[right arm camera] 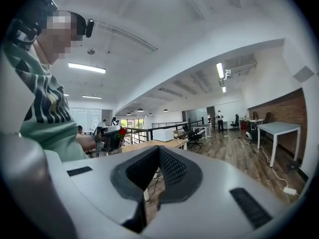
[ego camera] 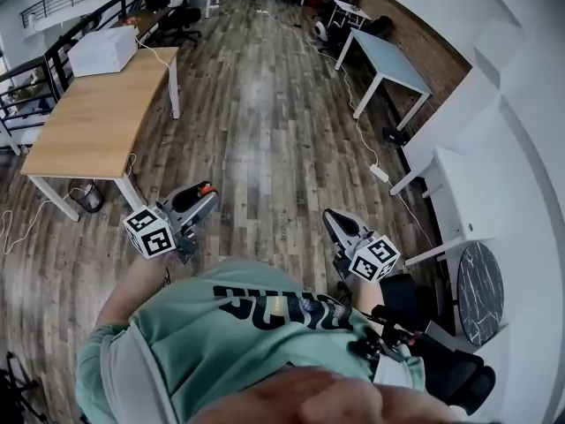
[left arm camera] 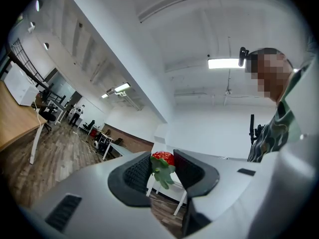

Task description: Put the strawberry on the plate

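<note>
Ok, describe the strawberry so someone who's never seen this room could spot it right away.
Over the wooden floor, the person holds a gripper in each hand. Between the jaws of the left gripper sits the strawberry. It is red with a green leafy cap, while the right gripper has nothing in its jaws.

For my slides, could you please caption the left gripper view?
Left gripper shut on a strawberry, green cap facing the camera, office beyond.
</note>
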### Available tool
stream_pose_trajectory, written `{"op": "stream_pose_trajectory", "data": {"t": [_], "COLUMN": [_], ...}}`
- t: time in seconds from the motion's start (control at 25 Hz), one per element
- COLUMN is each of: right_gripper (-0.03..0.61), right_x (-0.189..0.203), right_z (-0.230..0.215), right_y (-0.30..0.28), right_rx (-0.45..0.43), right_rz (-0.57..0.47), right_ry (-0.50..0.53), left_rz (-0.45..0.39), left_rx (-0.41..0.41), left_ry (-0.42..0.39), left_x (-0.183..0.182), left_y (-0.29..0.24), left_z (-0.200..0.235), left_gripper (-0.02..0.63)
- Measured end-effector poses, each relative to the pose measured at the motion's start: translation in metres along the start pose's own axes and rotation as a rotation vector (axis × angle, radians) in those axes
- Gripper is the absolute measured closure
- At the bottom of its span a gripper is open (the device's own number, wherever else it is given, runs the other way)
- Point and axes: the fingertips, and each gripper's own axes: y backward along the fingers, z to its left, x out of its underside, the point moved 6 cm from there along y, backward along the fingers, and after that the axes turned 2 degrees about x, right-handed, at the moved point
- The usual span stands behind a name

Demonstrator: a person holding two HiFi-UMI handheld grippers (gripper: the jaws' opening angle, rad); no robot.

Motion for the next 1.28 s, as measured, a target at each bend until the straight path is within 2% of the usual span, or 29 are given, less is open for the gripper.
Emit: {"op": "stream_pose_trajectory", "data": {"t": [0.36, 0.64, 0.84, 0.96, 1.28], "right_gripper": [0.572, 0.572, 0.572, 0.572, 0.572], "right_x": [-0.008, -0.026, -0.016, -0.015, -0.027], "right_z": [0.023, 0.001, -0.060, -0.108, -0.241], "right_y": [-0.110, -0.164, -0.172, -0.184, -0.200], "right_rx": [-0.009, -0.045, -0.088, -0.133, -0.225], "right_rz": [0.055, 0.076, 0.057, 0.032, -0.006], "right_ry": [0.004, 0.042, 0.019, 0.011, -0.006], "left_rz": [-0.001, -0.021, -0.013, -0.027, -0.059], "left_rx": [-0.009, -0.029, -0.068, -0.114, -0.203], "left_ry": [-0.010, 0.002, -0.010, -0.046, -0.078], "left_x": [-0.036, -0.044, -0.033, -0.035, -0.032], "left_y": [0.062, 0.058, 0.014, -0.025, -0.134], "left_z": [0.085, 0.133, 0.144, 0.151, 0.160], "left_gripper": [0.471, 0.469, 0.470, 0.470, 0.469]}}
